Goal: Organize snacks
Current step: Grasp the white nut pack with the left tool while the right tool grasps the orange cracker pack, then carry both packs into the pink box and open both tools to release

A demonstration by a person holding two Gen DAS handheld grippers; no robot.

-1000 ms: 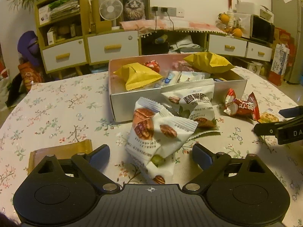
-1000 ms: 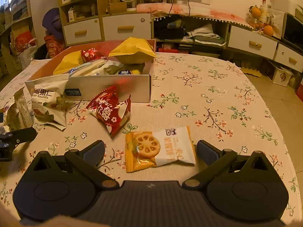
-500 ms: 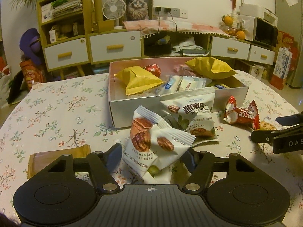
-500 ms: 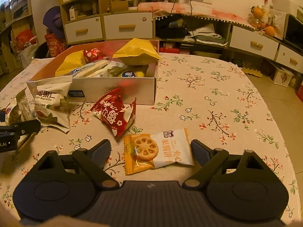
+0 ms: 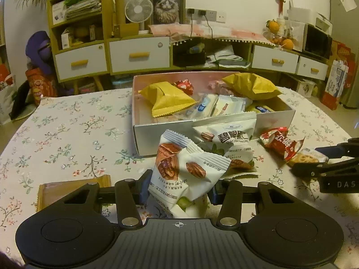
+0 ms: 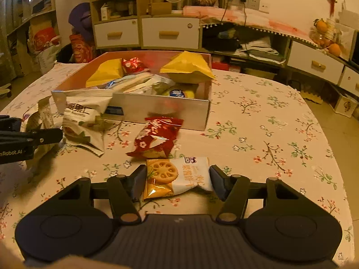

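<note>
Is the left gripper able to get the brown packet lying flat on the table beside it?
Probably not right now. The left gripper is closing its jaws around the white pecan packet, so it is busy. The brown packet itself lies uncovered beside it.

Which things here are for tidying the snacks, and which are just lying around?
For the job:
pecan packet
lotus-root biscuit packet
red snack packet
second pecan packet
snack box

Just lying about:
desk fan
cat picture
oranges
</note>
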